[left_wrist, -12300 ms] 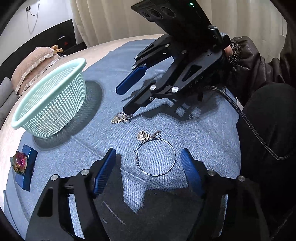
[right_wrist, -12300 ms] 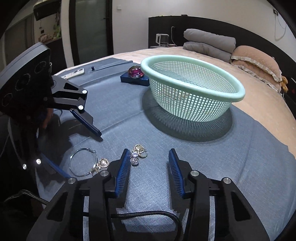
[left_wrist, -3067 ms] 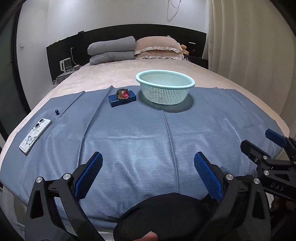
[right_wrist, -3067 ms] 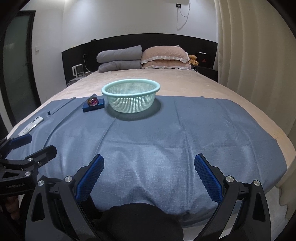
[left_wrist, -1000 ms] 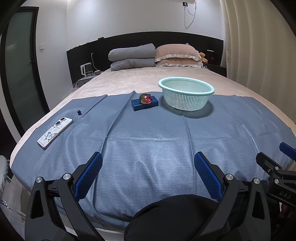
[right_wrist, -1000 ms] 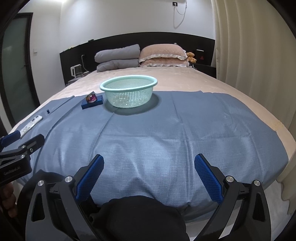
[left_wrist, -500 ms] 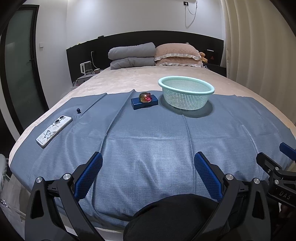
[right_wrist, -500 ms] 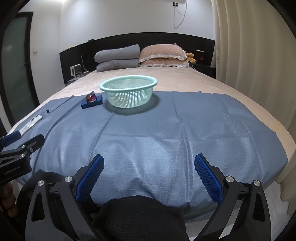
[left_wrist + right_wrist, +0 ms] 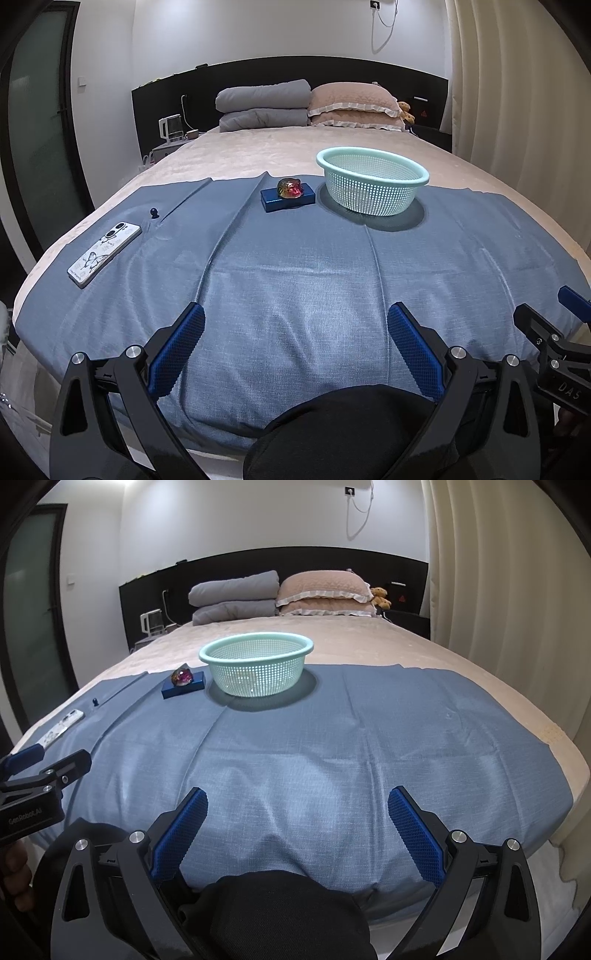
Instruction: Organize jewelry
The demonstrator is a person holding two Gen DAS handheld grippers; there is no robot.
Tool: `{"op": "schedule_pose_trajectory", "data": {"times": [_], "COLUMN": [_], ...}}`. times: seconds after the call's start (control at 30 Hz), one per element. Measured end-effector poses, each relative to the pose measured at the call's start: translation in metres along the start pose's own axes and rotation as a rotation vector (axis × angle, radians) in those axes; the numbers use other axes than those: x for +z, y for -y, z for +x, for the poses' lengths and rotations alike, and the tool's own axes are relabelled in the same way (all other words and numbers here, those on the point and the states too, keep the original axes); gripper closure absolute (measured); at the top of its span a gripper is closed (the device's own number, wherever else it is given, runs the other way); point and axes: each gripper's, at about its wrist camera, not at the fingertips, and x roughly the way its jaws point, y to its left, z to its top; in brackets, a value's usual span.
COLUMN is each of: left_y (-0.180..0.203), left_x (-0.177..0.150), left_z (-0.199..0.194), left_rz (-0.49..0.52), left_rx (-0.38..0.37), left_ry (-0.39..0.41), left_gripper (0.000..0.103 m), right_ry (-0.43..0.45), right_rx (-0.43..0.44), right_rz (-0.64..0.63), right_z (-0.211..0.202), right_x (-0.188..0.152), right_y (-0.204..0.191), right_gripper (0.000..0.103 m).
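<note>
A mint-green mesh basket (image 9: pixel 373 181) (image 9: pixel 256 668) stands far off on the blue cloth (image 9: pixel 295 266) (image 9: pixel 332 731) spread over the bed. Small pale items show faintly through its mesh in the right wrist view. Left of the basket a reddish glass ornament (image 9: pixel 290 187) (image 9: pixel 181 676) rests on a dark blue box (image 9: pixel 288 197) (image 9: pixel 183 688). My left gripper (image 9: pixel 293 343) is open and holds nothing, low by the cloth's near edge. My right gripper (image 9: pixel 297 825) is likewise open with nothing in it. No loose jewelry lies on the cloth.
A phone in a butterfly case (image 9: pixel 104 254) (image 9: pixel 61 727) lies at the cloth's left edge, a small dark knob (image 9: pixel 153 212) behind it. Pillows (image 9: pixel 354 105) are stacked at the headboard. A curtain (image 9: pixel 509 590) hangs on the right. A dark-clad knee (image 9: pixel 347 432) fills the bottom.
Both grippers have drawn back from the cloth to the bed's near edge, open. The hoop earring and small pieces that lay on the cloth 12 s ago are gone from it.
</note>
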Motion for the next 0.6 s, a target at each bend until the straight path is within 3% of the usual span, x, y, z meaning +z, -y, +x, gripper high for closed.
{"op": "schedule_pose_trajectory", "data": {"times": [0.6], "left_y": [-0.0011], "left_x": [-0.0009], "left_z": [0.0012], "left_rz": [-0.008], "left_rx": [-0.013], "left_ry": [-0.009], "left_gripper": [0.006], "right_ry": [-0.01], "right_rx": [0.0], "right_rz": [-0.003], "right_z": [0.0024], "right_x": [0.0008], "right_y": [0.0015], "right_gripper": [0.009]}}
